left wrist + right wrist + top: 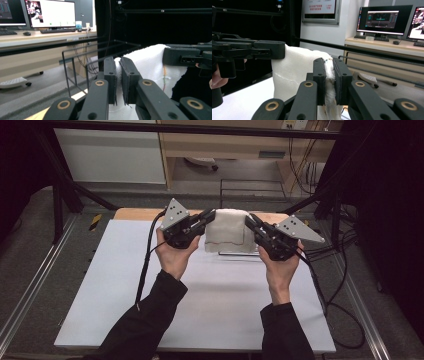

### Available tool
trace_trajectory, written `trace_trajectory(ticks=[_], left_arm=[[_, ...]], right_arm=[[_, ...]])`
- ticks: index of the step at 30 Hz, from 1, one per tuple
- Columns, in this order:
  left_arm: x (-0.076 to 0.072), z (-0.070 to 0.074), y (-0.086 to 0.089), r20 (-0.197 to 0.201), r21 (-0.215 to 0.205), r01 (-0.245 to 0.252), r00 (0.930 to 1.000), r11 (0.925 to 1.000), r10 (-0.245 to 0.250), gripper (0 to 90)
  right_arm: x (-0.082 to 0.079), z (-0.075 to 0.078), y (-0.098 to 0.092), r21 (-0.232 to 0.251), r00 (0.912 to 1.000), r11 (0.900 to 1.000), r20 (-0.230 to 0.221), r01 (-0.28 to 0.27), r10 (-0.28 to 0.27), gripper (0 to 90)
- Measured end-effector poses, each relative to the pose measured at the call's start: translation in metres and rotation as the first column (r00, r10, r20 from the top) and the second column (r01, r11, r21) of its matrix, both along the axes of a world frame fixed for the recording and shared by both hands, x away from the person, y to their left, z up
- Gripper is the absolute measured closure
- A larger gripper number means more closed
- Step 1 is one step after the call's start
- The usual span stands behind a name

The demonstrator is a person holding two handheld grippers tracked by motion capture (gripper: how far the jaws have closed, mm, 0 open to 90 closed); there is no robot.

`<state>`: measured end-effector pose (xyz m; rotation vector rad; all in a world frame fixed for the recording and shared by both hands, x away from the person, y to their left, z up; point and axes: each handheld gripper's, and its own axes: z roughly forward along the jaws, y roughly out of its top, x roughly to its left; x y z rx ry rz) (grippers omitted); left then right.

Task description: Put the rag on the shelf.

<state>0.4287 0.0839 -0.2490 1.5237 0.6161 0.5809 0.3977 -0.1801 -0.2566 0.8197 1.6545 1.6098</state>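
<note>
White-topped bench with a wooden far edge, grey floor around, monitor desk beyond. White towel, upper centre of frame, hangs folded above the bench. Left gripper and right gripper: fingers clamped on its top corners.

Counted on the bench: one white towel, folded. One wire rack, black. Two grippers, the left gripper and the right gripper, each clamped on a towel edge. One white table. Background, left gripper view: two monitors, two keyboards. Right gripper view: one wall sign.
</note>
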Motion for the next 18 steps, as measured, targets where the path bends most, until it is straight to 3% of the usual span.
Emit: trace_trajectory(ticks=[18], left_arm=[[0.018, 0.029, -0.017, 0.038, -0.051, 0.005, 0.9993, 0.9987, -0.003, 83.5]], right_arm=[[0.013, 0.035, -0.013, 0.018, 0.9971, 0.999, 0.061, 0.044, -0.045, 81.8]])
